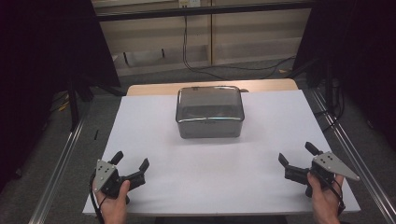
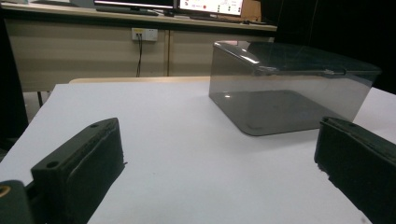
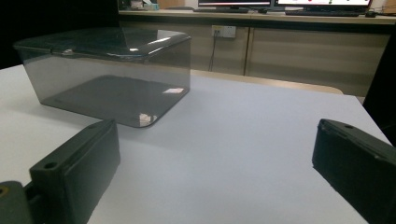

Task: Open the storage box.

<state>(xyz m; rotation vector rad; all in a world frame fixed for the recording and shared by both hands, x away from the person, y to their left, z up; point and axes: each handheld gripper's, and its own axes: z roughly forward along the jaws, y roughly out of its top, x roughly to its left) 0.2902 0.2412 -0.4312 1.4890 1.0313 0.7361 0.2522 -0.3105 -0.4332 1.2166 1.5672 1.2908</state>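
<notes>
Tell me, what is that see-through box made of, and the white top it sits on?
The box looks like smoky grey plastic, glossy: you see through its walls and light glints on its lid. The white sheet looks matte, maybe paper or board; hard to say.

High view overhead; tongs views low, share smoky box [image 1: 210, 112]

A smoky grey, see-through box [image 1: 210, 112] with a shiny lid sits toward the far edge of the plain white counter [image 1: 163, 140]. The 2 claws, left claw [image 1: 131, 164] and right claw [image 1: 296, 154], are black, each topped by a grey plate.
</notes>
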